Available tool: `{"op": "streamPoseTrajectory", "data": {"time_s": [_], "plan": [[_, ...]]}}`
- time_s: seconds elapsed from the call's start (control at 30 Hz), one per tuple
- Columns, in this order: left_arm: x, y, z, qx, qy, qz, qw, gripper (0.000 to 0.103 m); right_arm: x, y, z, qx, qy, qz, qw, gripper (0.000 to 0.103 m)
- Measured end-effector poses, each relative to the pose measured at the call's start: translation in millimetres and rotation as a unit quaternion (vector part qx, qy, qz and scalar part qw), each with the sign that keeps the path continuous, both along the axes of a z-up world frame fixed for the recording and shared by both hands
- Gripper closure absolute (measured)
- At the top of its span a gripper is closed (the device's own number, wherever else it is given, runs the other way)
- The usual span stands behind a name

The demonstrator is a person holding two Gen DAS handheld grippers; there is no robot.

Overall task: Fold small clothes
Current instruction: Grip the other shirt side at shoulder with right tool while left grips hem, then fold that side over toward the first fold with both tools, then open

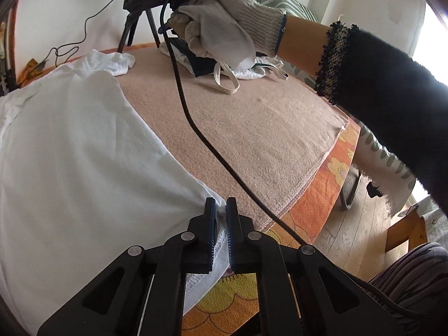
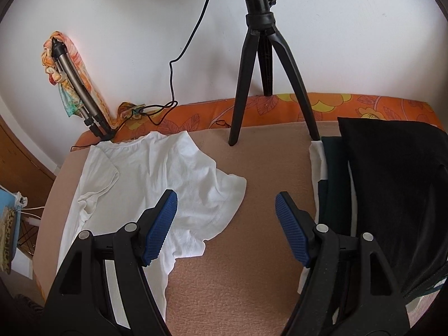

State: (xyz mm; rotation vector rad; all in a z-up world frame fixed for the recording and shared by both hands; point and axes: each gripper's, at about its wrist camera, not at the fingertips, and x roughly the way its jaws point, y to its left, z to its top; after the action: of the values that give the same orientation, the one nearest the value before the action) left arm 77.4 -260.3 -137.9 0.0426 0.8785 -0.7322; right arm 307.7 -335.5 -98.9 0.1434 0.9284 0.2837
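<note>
A small white T-shirt [image 1: 70, 154] lies on a tan blanket [image 1: 252, 128]. In the left wrist view my left gripper [image 1: 220, 210] is shut on the shirt's hem corner at the near edge. In the right wrist view the same shirt [image 2: 156, 184] lies spread with a sleeve pointing right. My right gripper [image 2: 226, 207] is open and empty, hovering above the shirt's right sleeve and the blanket [image 2: 252, 266]. A gloved hand [image 1: 224, 19] holds the right gripper far back in the left wrist view.
A black tripod [image 2: 266, 70] stands at the back on the blanket. A pile of dark and white clothes [image 2: 392, 196] lies at the right; it also shows in the left wrist view [image 1: 224, 64]. A black cable [image 1: 196, 126] crosses the blanket. The orange flowered cover [image 1: 322, 184] marks the table edge.
</note>
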Motion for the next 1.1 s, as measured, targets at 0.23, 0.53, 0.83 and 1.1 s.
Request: {"op": "streamPoseTrajectory", "data": {"time_s": [0.23,0.53,0.83,1.1], "plan": [[1,21,15,-0.054,0.007,0.033,0.998,0.098,41,16,-41,-0.013,0.032,-0.015,0.999,0.031],[4,26,17,-0.076,0.012,0.048,0.9959,0.098,59,33,-67,-0.016,0.05,-0.019,0.998,0.073],[0,44,19,-0.108,0.018,0.071,0.9914,0.098,57,49,-48,-0.03,0.043,-0.025,0.998,0.094],[-7,70,23,-0.138,0.018,0.094,0.9858,0.098,55,94,-3,-0.117,0.016,-0.018,0.993,0.095]]}}
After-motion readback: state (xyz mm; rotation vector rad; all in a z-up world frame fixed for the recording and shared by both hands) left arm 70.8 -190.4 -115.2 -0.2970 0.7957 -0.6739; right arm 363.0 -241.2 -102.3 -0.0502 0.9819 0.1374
